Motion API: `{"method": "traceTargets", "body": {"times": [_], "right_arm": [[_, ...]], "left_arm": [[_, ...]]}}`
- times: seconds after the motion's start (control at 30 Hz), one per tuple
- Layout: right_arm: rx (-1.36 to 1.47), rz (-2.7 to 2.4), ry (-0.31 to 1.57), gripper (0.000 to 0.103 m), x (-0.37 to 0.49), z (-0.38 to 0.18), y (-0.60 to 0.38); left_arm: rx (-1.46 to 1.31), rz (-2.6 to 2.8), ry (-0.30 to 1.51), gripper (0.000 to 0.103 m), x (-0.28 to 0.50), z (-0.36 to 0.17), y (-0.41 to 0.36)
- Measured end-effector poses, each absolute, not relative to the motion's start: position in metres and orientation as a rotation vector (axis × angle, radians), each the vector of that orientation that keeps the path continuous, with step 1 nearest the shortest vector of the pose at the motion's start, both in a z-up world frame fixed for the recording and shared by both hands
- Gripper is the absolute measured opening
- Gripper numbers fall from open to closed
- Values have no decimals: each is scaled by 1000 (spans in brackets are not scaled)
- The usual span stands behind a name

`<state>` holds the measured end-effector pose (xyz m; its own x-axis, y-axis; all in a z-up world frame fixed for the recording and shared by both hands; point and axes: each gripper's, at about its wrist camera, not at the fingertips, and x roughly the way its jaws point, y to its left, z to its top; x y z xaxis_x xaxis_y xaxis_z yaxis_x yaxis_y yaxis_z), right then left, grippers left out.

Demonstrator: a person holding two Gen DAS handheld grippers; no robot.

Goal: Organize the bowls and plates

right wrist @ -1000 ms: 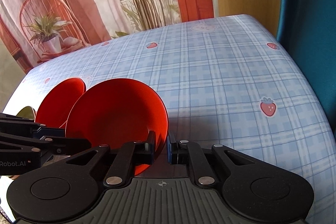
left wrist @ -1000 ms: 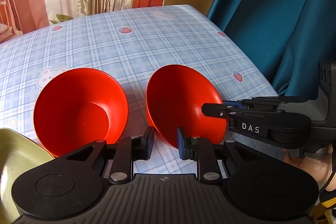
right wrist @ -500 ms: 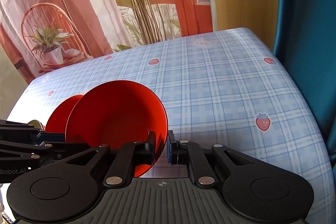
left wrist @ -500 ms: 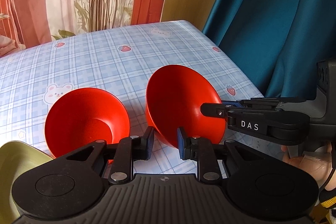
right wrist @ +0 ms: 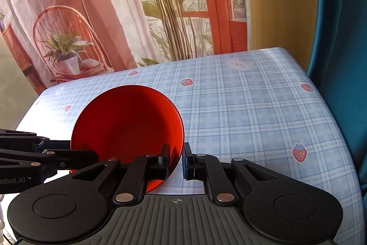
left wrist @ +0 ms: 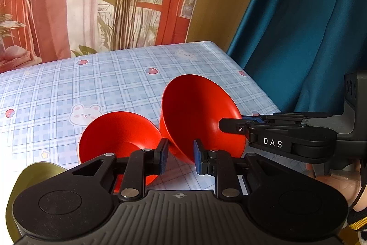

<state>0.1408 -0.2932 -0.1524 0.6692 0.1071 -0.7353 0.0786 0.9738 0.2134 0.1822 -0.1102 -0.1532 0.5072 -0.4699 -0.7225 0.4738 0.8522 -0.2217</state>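
My left claw (left wrist: 179,156) and right claw (right wrist: 176,161) each pinching the rim of one tilted red bowl (left wrist: 199,116) held above the blue plaid tablecloth (right wrist: 252,111), second red bowl (left wrist: 119,137) on it, printed backdrop (right wrist: 137,4) behind, teal curtain (left wrist: 309,26) alongside.

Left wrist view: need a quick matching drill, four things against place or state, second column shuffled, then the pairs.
1. tilted red plastic bowl
2. second red plastic bowl
3. olive-green dish
4. teal curtain

A. hangs past the table's right edge
B. rests on the blue checked tablecloth
C. rim pinched by left gripper and right gripper
D. half hidden at the lower left

Pairs: 1-C, 2-B, 3-D, 4-A
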Motion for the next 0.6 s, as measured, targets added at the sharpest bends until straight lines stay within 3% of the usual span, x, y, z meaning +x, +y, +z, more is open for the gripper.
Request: {"method": "traceTargets", "body": {"times": [0.6], "right_arm": [[177, 61, 863, 10, 168, -148, -246]], "left_arm": [[-61, -517, 871, 24, 196, -158, -73]]}}
